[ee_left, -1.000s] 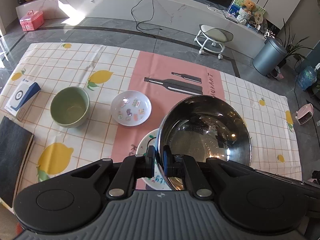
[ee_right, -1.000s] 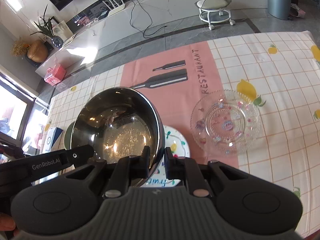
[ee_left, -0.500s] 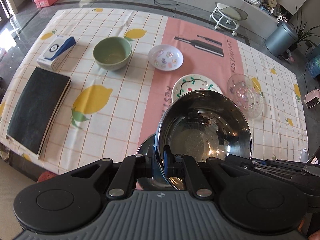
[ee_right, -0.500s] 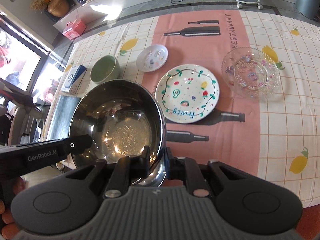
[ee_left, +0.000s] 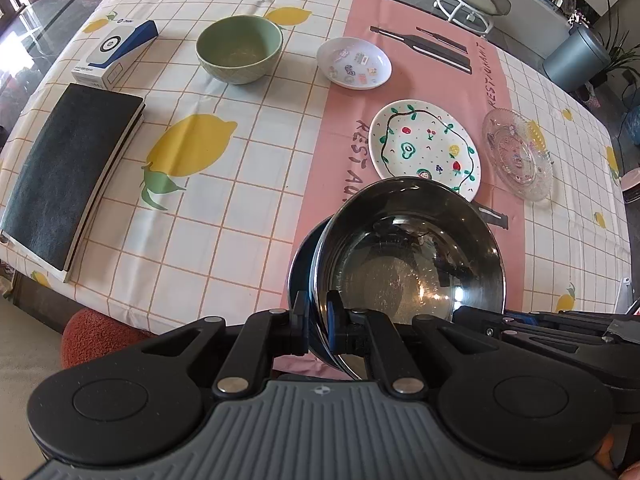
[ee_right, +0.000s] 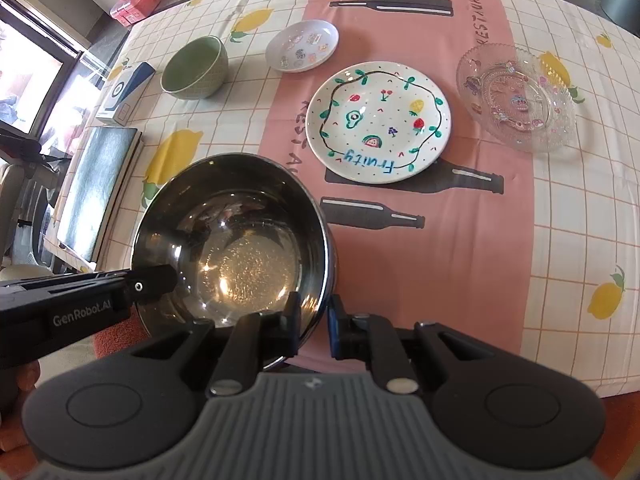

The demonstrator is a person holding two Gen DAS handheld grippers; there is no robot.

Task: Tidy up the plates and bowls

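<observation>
A shiny steel bowl (ee_left: pixel 408 256) (ee_right: pixel 236 240) is carried over the table's near edge by both grippers. My left gripper (ee_left: pixel 317 312) is shut on its left rim, and my right gripper (ee_right: pixel 314 318) is shut on its right rim. Further back on the cloth stand a green bowl (ee_left: pixel 239 48) (ee_right: pixel 195 67) and a small white sticker dish (ee_left: pixel 354 63) (ee_right: pixel 302 45). A white "Fruity" plate (ee_left: pixel 424 148) (ee_right: pixel 378 120) lies just beyond the steel bowl. A clear glass plate (ee_left: pixel 518 154) (ee_right: pixel 516 98) lies to its right.
The lemon-print tablecloth (ee_left: pixel 224 208) has a pink strip down its middle. A black notebook (ee_left: pixel 68 172) and a blue-white box (ee_left: pixel 114 50) lie at the left. A red stool (ee_left: pixel 96 336) stands below the near edge; a white stool (ee_left: pixel 472 0) and grey bin (ee_left: pixel 576 56) stand beyond the table.
Both grippers and the steel bowl have moved back toward the table's near edge and tipped more downward. The Fruity plate, hidden under the bowl before, now shows in full.
</observation>
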